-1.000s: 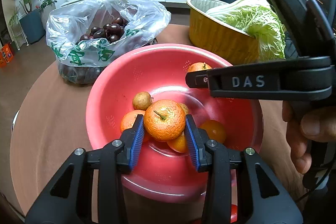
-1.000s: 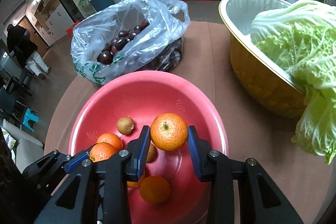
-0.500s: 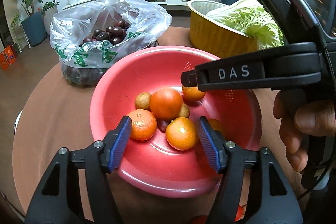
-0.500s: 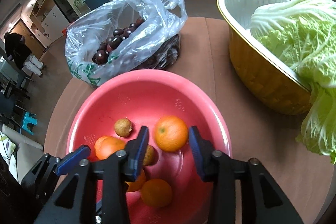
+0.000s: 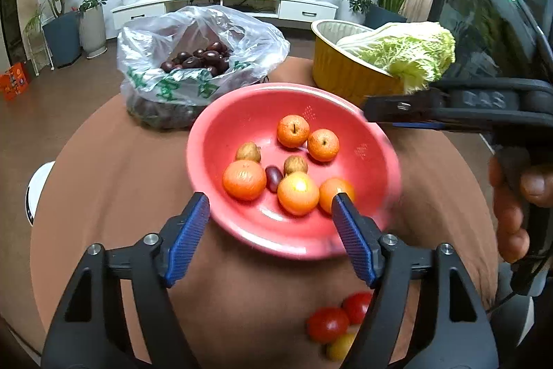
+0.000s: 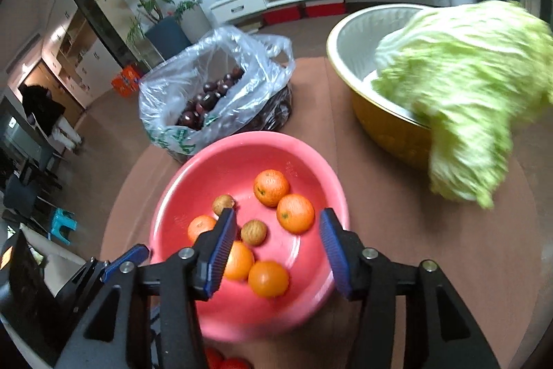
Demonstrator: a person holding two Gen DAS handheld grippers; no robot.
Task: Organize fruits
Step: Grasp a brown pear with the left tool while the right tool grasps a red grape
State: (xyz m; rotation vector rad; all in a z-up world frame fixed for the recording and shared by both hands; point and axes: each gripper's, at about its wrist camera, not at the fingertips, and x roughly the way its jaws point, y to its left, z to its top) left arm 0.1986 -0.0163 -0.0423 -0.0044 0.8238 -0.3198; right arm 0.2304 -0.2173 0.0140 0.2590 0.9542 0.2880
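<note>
Left gripper (image 5: 269,213) jaws just opening, empty, right gripper (image 6: 274,232) likewise, both above red bowl (image 5: 242,113), 5 oranges (image 5: 293,131) inside

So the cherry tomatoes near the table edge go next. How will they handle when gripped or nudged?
The cherry tomatoes look round and glossy, so they would probably roll if nudged and may slip between the fingers. They look thin-skinned, so a hard squeeze could split them.
</note>
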